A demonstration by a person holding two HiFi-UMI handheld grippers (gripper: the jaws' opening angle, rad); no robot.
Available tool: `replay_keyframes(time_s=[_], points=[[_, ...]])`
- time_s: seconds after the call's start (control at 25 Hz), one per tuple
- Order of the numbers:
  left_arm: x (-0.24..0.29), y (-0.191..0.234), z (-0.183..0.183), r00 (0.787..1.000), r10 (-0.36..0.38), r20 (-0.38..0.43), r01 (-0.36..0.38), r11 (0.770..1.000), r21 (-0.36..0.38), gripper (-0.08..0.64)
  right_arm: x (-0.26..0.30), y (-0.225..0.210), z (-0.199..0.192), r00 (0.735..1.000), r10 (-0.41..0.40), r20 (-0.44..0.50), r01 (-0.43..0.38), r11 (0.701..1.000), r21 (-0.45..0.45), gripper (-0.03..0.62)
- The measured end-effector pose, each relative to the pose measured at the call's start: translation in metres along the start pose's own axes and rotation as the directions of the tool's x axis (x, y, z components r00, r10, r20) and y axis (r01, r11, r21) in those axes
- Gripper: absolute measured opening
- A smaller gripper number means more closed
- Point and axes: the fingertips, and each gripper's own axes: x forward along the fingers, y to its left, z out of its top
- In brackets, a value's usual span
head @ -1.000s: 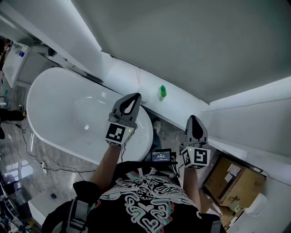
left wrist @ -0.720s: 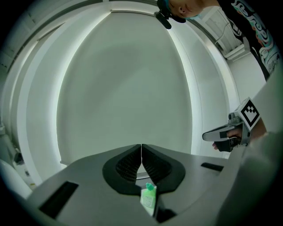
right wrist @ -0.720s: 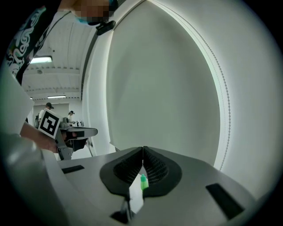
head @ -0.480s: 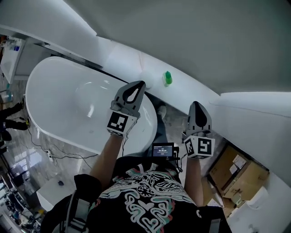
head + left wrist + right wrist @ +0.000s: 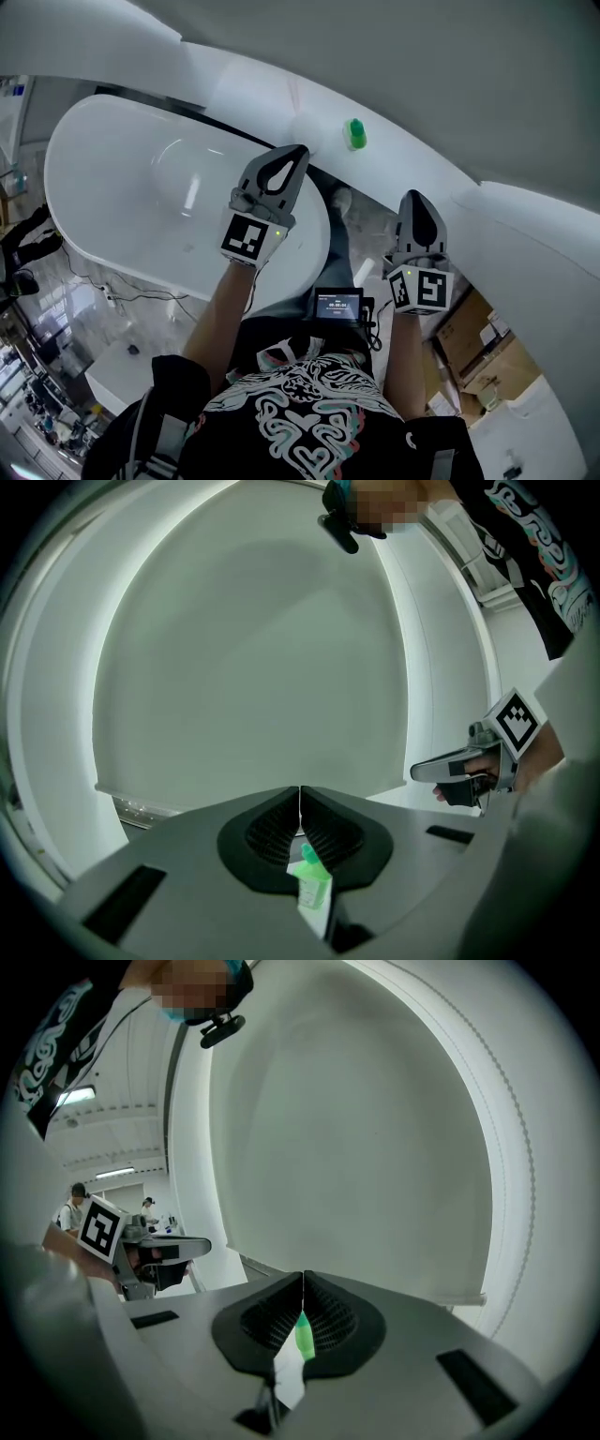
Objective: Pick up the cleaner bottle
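Head view: my left gripper and right gripper are held out side by side. Both are grey moulded shells, each with a cube of black-and-white square markers at the rear, and each tapers to a closed point. The cleaner bottle shows here only as a green cap. It stands on the smooth white ledge behind the glossy oval bathtub, beyond both grippers and touched by neither.

Left gripper view: my fingers have ribbed black pads that meet along a thin seam, with nothing clamped. Through the opening below the seam the bottle shows a translucent green body, a darker cap and a pale label, detail the head view lacks. The right gripper appears at the right.

Right gripper view: these fingers are likewise together and empty. Only a green sliver of the bottle shows in the opening. The left gripper sits at the left, with people far behind it.
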Motion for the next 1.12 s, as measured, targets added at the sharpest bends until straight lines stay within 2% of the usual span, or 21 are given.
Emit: replay_keyframes(time_s=[0.32, 0.52, 0.92, 1.12], points=[[0.022, 0.022, -0.036, 1.000, 0.003, -0.026, -0.004, 1.000, -0.024, 0.018, 0.041, -0.004, -0.034, 0.998, 0.014, -0.057, -0.016, 0.999, -0.030, 0.028], [0.033, 0.021, -0.048, 1.000, 0.005, -0.026, -0.005, 1.000, -0.016, 0.018, 0.049, -0.012, -0.049, 0.997, 0.025, -0.066, -0.027, 0.999, -0.037, 0.028], [0.060, 0.026, -0.089, 0.998, -0.040, -0.049, 0.039, 0.999, -0.008, 0.018, 0.077, -0.034, -0.095, 0.991, 0.003, -0.130, -0.009, 0.999, -0.045, 0.028], [0.072, 0.026, -0.109, 0.996, -0.065, -0.055, 0.065, 0.998, -0.001, 0.018, 0.085, -0.038, -0.111, 0.991, 0.024, -0.133, -0.031, 0.998, -0.052, 0.028]])
